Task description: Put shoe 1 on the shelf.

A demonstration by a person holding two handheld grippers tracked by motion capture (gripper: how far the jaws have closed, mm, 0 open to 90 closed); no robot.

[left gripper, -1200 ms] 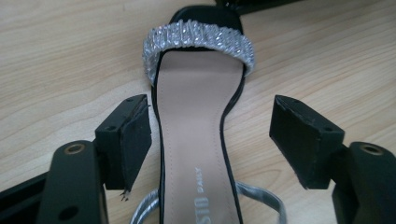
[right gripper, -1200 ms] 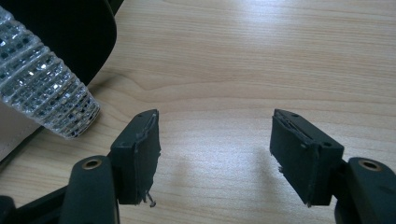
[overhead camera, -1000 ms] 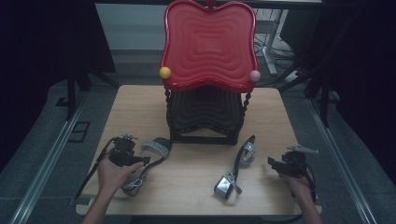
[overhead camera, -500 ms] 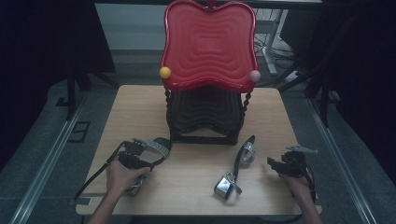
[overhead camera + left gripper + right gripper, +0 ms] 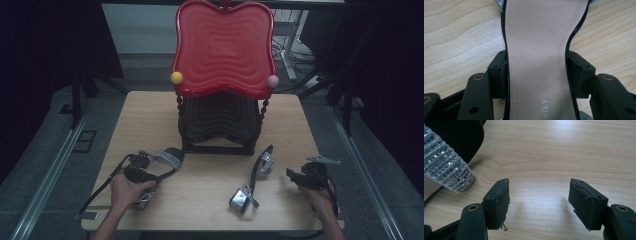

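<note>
A black sandal with a beige insole and a glittery silver strap lies on the wooden table, left of centre. My left gripper straddles its sole. The jaws have just been closing, and both pads now sit against the sole's black edges. The matching sandal lies on its side right of centre. My right gripper stands open over bare wood just right of it, with that sandal's sparkly silver part at the upper left of the right gripper view.
A two-tier stand rises at the back middle of the table: a red wavy tray above a dark lower tier. A yellow ball and a pink ball mark its front corners. Dark floor surrounds the table.
My left hand has sunk a little towards the left sandal, and the gripper now sits over its sole. The right hand and the other sandal have not moved.
</note>
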